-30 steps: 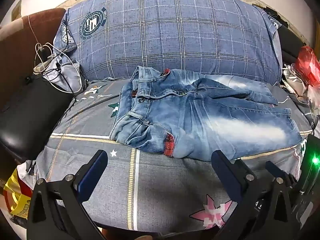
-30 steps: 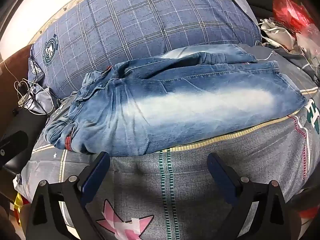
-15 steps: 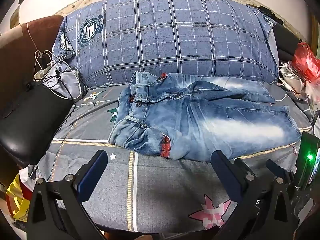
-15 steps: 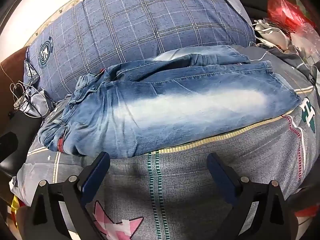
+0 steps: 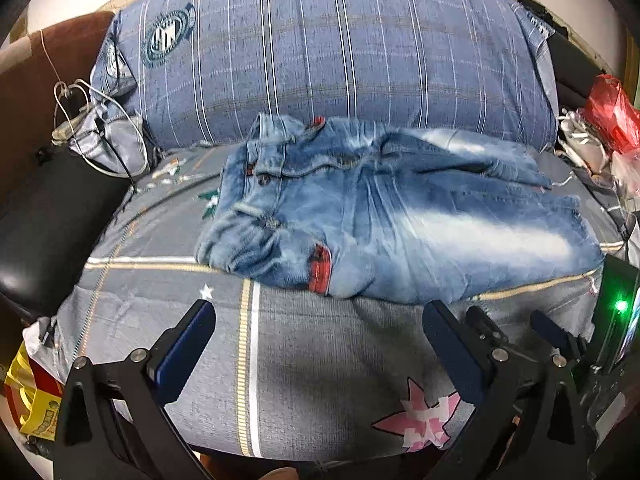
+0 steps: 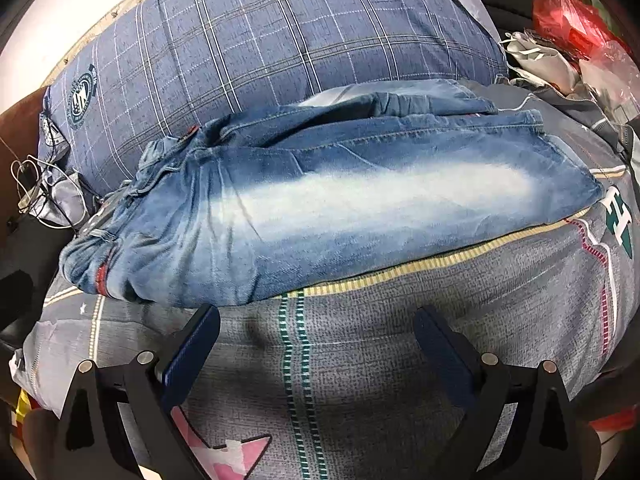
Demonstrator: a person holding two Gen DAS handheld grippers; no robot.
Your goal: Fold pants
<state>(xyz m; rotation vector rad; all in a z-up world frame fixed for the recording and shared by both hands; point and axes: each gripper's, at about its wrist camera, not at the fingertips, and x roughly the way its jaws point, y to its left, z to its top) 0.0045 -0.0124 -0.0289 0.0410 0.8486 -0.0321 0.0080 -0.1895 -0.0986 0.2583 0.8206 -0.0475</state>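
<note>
Jeans [image 5: 400, 216] lying across the bed [image 5: 320, 352], waistband left, legs right, folded lengthwise, far edge against a plaid pillow [image 5: 328, 52]. Left tool [image 5: 320, 344] released, fingers spread wide, hovering just near of the jeans, touching nothing. Right tool [image 6: 316, 344] likewise released, grasping nothing, left finger [image 6: 192, 344] close to the jeans' near edge. Red bag [image 6: 572, 20] far right.

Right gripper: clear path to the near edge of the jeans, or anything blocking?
Probably yes. The right gripper is open and holds nothing, and the near edge of the jeans lies just ahead of its fingertips. Only bare bedsheet sits between them. The left gripper is off to its side, not in the way.
</note>
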